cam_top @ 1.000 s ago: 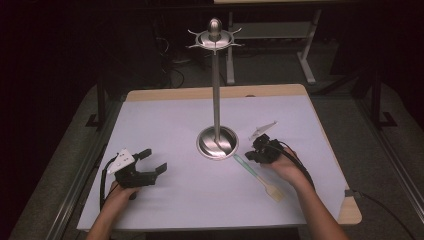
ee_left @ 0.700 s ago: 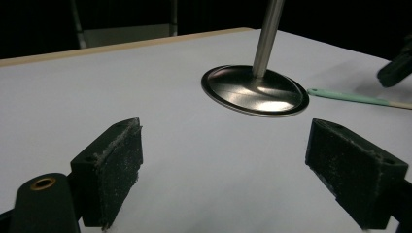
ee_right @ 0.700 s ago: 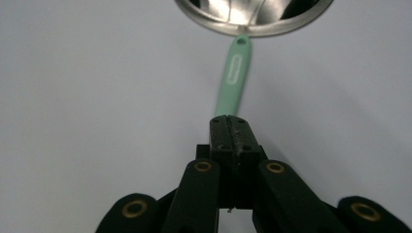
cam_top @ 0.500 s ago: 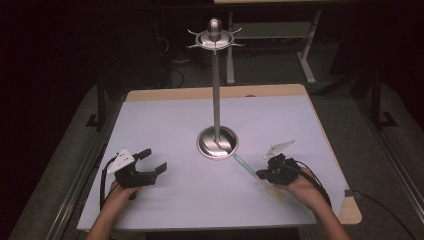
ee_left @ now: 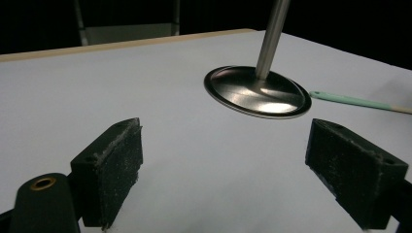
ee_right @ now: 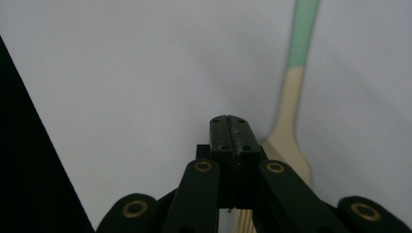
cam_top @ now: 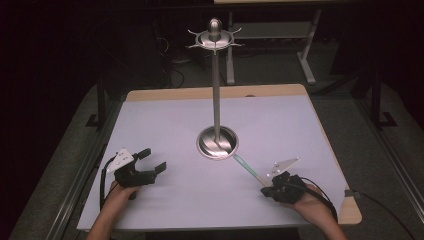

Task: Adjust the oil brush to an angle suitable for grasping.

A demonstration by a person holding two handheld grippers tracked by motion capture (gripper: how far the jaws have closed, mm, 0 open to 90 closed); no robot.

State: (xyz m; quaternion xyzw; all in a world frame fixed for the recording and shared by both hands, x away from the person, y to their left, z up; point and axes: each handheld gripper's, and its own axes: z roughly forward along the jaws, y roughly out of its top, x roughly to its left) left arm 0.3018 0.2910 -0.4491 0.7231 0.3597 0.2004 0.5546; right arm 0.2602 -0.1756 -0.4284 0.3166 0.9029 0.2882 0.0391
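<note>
Centrally, the tall steel stand [cam_top: 216, 141] looks heavy. At its four o'clock lies a light, stiff spatula [cam_top: 247, 167]; grip its handle. My left gripper [cam_top: 149, 167] gapes wide, empty; my right gripper [ee_right: 230, 127] is pressed closed, apparently holding nothing.

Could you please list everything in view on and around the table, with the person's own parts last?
Table: one, white top with a wooden edge, centre.
Stand: one, silver metal; round base mid-table, tall pole, hooked crown.
Spatula: one, mint-green handle, cream blade; flat on the table, from the stand's base toward the right tool.
Frame: one, grey, behind the table.
Left tool: one, black, open, near-left.
Right tool: one, black, shut, beside the spatula's blade.
Hands: two, near edge.
</note>
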